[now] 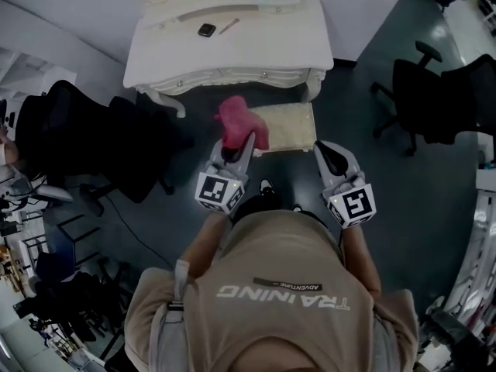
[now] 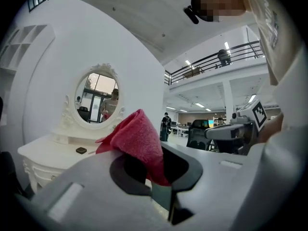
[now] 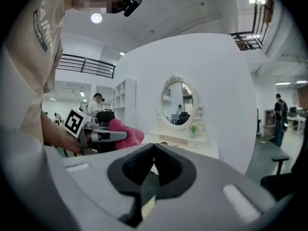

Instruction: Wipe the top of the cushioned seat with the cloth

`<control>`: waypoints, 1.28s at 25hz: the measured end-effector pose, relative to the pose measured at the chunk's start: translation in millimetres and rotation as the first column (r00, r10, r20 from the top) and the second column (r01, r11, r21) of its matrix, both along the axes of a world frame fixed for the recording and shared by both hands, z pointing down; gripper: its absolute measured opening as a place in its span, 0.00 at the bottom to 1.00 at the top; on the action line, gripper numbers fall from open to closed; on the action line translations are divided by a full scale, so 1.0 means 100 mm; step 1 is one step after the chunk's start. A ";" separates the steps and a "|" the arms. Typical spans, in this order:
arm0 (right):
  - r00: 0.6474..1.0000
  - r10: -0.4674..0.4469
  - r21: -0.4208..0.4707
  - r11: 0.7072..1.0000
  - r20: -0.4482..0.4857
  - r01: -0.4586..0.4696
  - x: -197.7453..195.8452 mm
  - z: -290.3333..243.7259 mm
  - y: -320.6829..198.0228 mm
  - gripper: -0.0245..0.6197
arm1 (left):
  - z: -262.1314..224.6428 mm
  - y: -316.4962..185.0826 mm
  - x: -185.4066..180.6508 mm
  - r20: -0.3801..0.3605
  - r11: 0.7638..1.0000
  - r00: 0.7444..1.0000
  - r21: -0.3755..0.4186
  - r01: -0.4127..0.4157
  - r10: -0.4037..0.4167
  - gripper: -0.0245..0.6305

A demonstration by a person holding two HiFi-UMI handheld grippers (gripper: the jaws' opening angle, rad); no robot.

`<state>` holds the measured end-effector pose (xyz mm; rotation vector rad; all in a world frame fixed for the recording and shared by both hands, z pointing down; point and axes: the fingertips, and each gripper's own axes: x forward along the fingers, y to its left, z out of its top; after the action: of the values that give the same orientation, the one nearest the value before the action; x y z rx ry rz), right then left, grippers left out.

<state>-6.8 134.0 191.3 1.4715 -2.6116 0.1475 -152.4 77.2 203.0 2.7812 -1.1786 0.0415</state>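
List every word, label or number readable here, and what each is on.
"TRAINING": large print on the person's shirt, upside down in the head view.
"ADVENTURE": small dark strip just above it on the same shirt.
Nothing else is legible.

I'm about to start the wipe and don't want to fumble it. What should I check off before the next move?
1. Pink fabric cloth gripped by the left gripper: ok, it is pinched between the jaws.
2. Right gripper free: ok, its jaws are together on nothing.
3. Top of the beige rectangular cushioned seat free of items: ok on the part that shows; its left end is hidden behind the cloth.
4. Cloth touching the seat: cannot tell; in the head view it only overlaps the seat's left end.
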 end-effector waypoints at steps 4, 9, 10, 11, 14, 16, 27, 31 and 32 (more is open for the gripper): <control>0.999 0.020 -0.065 0.998 0.047 -0.017 -0.18 0.15 -0.29 0.04 | 0.12 -0.35 -0.17 0.007 1.000 1.000 -0.003 -0.020 0.020 0.10; 0.985 0.086 -0.102 0.992 0.151 -0.071 -0.24 0.19 -0.51 0.04 | 0.28 -0.54 -0.24 0.051 0.997 0.996 0.033 -0.076 0.074 0.10; 0.985 0.091 -0.106 0.991 0.144 -0.076 -0.23 0.19 -0.54 0.04 | 0.28 -0.56 -0.24 0.043 0.997 0.996 0.027 -0.078 0.077 0.10; 0.986 0.095 -0.109 0.991 0.135 -0.081 -0.21 0.20 -0.57 0.04 | 0.28 -0.58 -0.23 0.035 0.997 0.996 0.023 -0.078 0.077 0.10; 0.987 0.105 -0.110 0.990 0.120 -0.092 -0.14 0.20 -0.69 0.04 | 0.32 -0.67 -0.22 0.030 0.997 0.997 0.009 -0.076 0.076 0.10; 0.989 0.102 -0.107 0.990 0.109 -0.090 -0.09 0.22 -0.77 0.04 | 0.36 -0.74 -0.17 0.030 0.997 0.997 -0.008 -0.075 0.075 0.10; 0.995 -0.007 -0.077 0.997 0.096 0.015 0.42 0.30 -1.34 0.04 | 0.24 -1.12 0.29 0.088 1.000 0.996 -0.011 0.019 -0.018 0.10; 0.994 -0.049 -0.065 0.996 0.098 0.056 0.69 0.34 -1.68 0.04 | 0.18 -1.40 0.57 0.105 0.999 0.994 -0.003 0.037 -0.036 0.10; 0.993 -0.058 -0.070 0.995 0.106 0.065 0.77 0.36 -1.75 0.04 | 0.15 -1.47 0.64 0.102 0.999 0.994 -0.002 0.048 -0.048 0.10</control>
<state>70.2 -41.4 227.4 1.3939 -2.6978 0.3175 -88.1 -69.9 218.3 2.7753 -1.2662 0.1834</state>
